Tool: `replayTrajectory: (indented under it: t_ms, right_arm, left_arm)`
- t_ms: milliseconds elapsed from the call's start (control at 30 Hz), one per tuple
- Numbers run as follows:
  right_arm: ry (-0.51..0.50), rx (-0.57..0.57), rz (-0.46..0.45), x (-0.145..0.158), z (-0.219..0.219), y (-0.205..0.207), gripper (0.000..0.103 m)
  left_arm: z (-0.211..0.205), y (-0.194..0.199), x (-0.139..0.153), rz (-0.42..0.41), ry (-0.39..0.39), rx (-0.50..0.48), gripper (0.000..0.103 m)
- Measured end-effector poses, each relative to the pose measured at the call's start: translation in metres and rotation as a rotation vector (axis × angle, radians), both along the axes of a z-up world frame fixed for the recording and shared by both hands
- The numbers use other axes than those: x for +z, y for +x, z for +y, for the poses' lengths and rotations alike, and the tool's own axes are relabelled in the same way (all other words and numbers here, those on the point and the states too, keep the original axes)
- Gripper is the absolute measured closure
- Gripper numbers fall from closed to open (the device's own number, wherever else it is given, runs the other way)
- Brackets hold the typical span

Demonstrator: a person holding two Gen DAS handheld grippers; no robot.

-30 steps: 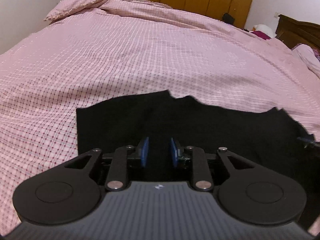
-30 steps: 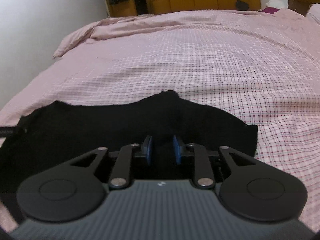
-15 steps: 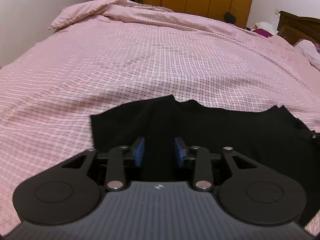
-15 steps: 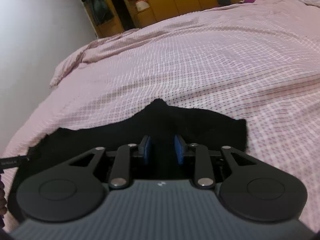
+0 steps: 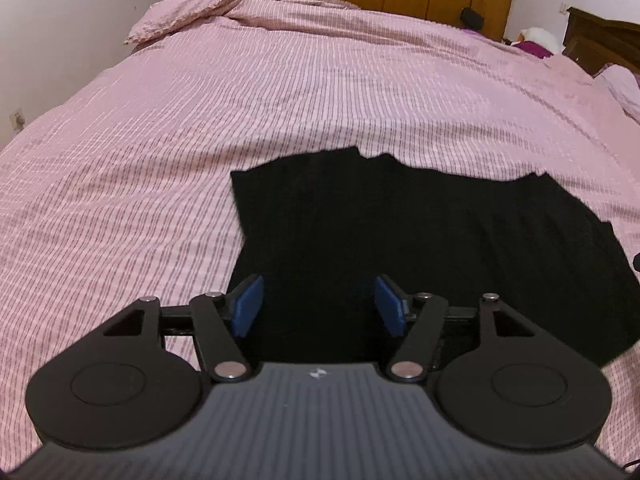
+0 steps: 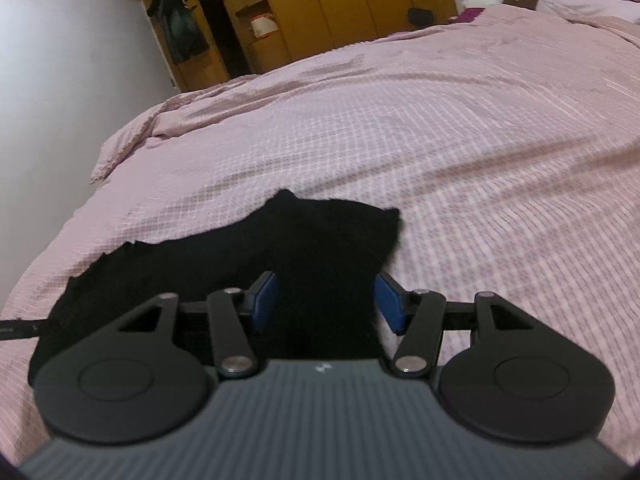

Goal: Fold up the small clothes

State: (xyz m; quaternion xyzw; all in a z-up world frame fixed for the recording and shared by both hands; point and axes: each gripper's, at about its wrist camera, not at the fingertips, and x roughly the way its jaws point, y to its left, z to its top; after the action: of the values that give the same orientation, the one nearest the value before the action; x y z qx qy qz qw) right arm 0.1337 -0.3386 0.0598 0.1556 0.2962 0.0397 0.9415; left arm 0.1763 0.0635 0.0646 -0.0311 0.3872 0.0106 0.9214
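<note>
1. Two hand-held grippers, left [image 5: 319, 307] and right [image 6: 324, 302], hover over a black garment [image 5: 420, 248].
2. Both jaws are opening, blue pads [image 5: 247, 306] apart, pinching nothing.
3. Garment lies flat on the pink bed [image 5: 280, 100].

L gripper [image 5: 319, 306] is pitched down, jaws being opened, blue pads [image 5: 247, 305] set well apart w/ nothing pinched betw. them. R gripper [image 6: 326, 301] is likewise angled down, rolled slightly, jaws being opened, pads [image 6: 264, 300] apart, nothing gripped.
</note>
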Motion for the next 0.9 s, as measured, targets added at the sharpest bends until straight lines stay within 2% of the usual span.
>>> replayTrajectory:
  t_ms: [167,333,467,633,900]
  right_arm:
    - [0.018,-0.036,0.025,-0.009,-0.009,-0.013,0.045]
    - [0.060,-0.069,0.057,-0.020,-0.020,-0.013,0.045]
    - [0.116,-0.048,0.104,-0.033,-0.023,-0.007,0.045]
    - [0.129,-0.015,0.090,-0.042,-0.017,0.000,0.045]
    - [0.209,-0.017,0.055,-0.052,-0.014,0.026,0.045]
  left_arm:
    - [-0.004,-0.011,-0.003,0.011,-0.007,0.000,0.028]
    - [-0.008,-0.012,-0.008,0.023,-0.005,-0.001,0.027]
    - [-0.008,-0.010,-0.016,0.021,0.005,0.000,0.027]
    - [-0.006,-0.006,-0.025,0.030,0.005,0.007,0.023]
    - [-0.005,-0.004,-0.029,0.027,0.009,0.006,0.020]
